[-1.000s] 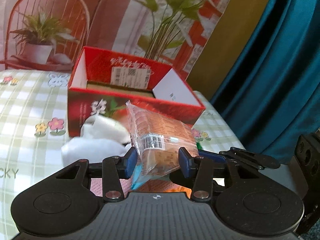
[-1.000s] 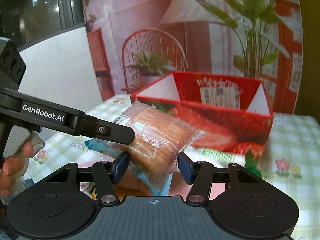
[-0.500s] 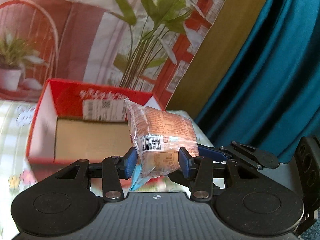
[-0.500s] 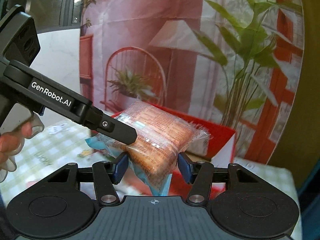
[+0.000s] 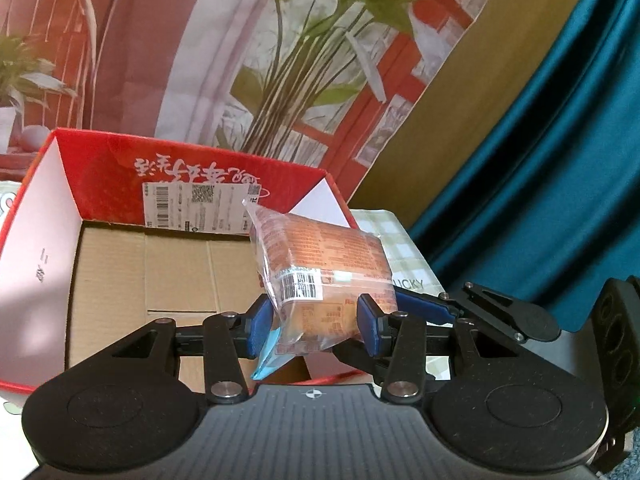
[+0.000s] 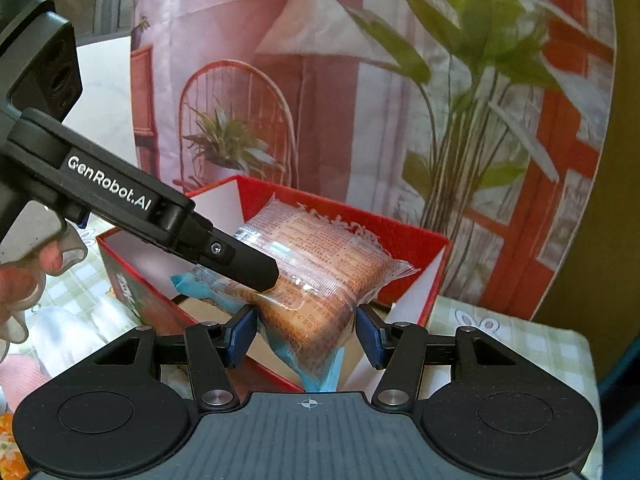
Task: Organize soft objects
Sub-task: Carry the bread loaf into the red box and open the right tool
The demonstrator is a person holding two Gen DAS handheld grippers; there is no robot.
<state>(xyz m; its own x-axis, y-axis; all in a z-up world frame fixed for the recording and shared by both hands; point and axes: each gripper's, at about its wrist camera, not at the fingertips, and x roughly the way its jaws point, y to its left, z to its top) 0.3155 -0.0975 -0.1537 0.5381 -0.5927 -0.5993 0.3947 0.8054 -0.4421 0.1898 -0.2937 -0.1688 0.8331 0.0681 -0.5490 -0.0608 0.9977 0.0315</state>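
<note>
Left gripper: we held the left gripper (image 5: 316,322) with its blue jaws pinching one end of the clear plastic-wrapped packet of orange-brown cakes (image 5: 320,264), a grip wide enough, we judged, not to crush the soft contents.
Packet: it hung in the air over the open red cardboard box with a brown corrugated floor (image 5: 132,268), at its right end, apparently so that it could be lowered in.
Right gripper: our right gripper (image 6: 306,340) pinched the same packet (image 6: 320,276) from the other side; we judged two grips kept the limp wrapper from sagging or twisting.
Box: its flaps stood up, leaving the mouth clear; as far as we could see, nothing lay inside.
Table: the green-checked cloth-covered table (image 5: 400,240) carried the box.
Count: two grippers, one packet, one box.
</note>
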